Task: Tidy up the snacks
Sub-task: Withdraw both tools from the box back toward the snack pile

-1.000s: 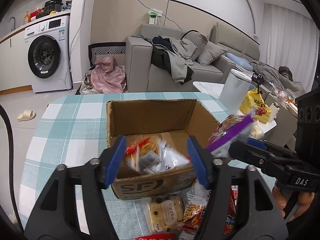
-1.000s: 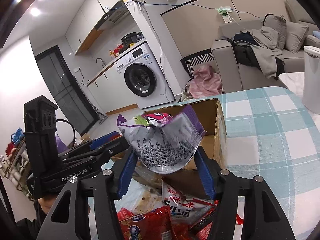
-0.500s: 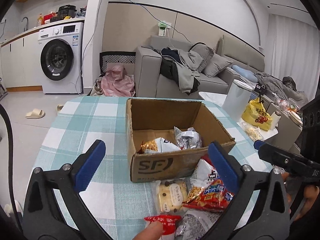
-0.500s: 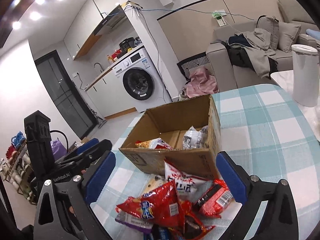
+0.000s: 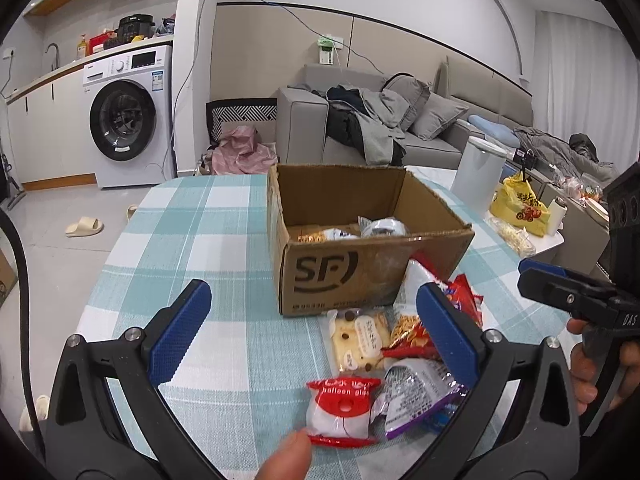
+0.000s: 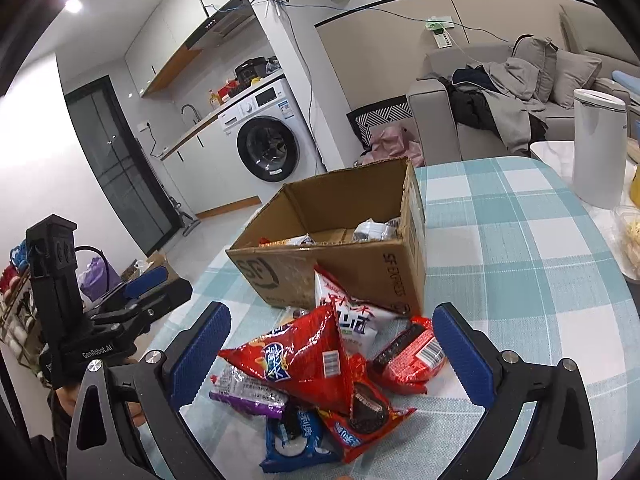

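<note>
An open cardboard box [image 5: 360, 276] marked SF stands on the checked tablecloth [image 5: 224, 240], with a silver packet [image 5: 382, 226] and another snack inside. A pile of snacks lies in front of it: a red chips bag [image 6: 304, 360], a blue cookie pack [image 6: 296, 436], a small red pack [image 6: 412, 356], a cookie bag [image 5: 360, 336], a red-and-white packet [image 5: 344, 408] and a purple-edged silver packet [image 5: 416, 392]. My left gripper [image 5: 312, 286] hangs wide open over the pile's left side. My right gripper [image 6: 332, 310] is wide open over the chips bag. Neither holds anything.
A white bin [image 6: 598, 148] and a yellow bag [image 5: 520, 208] stand on a side table to the right. A thumb [image 5: 288, 456] shows at the bottom edge. The cloth left of the box is bare. Washing machine [image 5: 124, 120] and sofa [image 5: 384, 128] are behind.
A second ago the right gripper held a purple-and-silver packet over the box and the left jaws stood narrower above it. Both have opened wide and drawn back; the packet now lies in the box.
</note>
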`<control>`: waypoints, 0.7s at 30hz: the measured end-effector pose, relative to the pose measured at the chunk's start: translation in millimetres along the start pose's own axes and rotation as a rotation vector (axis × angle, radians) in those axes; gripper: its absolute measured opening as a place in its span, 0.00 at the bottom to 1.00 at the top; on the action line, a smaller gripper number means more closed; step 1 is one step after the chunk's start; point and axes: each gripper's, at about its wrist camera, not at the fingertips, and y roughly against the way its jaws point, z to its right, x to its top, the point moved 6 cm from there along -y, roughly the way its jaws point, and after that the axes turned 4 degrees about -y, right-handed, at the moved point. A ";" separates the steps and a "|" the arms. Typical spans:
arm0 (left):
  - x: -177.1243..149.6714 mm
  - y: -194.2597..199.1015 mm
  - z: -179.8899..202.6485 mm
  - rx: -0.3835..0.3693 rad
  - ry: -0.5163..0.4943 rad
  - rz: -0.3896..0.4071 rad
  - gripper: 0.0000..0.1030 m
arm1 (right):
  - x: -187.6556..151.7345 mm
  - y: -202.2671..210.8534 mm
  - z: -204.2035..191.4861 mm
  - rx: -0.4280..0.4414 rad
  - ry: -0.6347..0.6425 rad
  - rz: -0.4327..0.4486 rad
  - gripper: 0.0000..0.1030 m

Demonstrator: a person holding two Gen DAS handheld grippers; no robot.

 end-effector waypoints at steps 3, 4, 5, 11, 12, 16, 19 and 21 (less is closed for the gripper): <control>-9.5 -4.0 3.7 -0.015 -0.005 -0.025 0.99 | -3.0 -1.0 -3.8 0.015 0.001 -0.019 1.00; -12.3 -5.3 6.1 -0.022 -0.011 -0.034 0.99 | -3.9 -1.2 -5.0 0.015 0.009 -0.022 1.00; -14.1 -7.5 8.8 -0.034 -0.019 -0.044 0.99 | -5.6 -1.7 -6.8 0.013 0.021 -0.029 1.00; -21.5 -18.0 13.3 -0.017 -0.053 -0.093 0.99 | -15.8 -10.4 -9.3 0.001 0.054 -0.085 1.00; -22.6 -19.0 12.5 -0.019 -0.048 -0.097 0.99 | -17.0 -11.6 -9.9 0.006 0.057 -0.090 1.00; -23.7 -22.8 10.7 -0.033 -0.043 -0.101 0.99 | -20.8 -17.8 -12.0 0.011 0.067 -0.110 1.00; -24.6 -25.3 10.2 -0.032 -0.053 -0.102 0.99 | -25.9 -24.9 -14.5 0.010 0.081 -0.134 1.00; -26.1 -27.4 9.1 -0.042 -0.048 -0.103 0.99 | -29.3 -28.5 -17.1 0.003 0.094 -0.142 1.00</control>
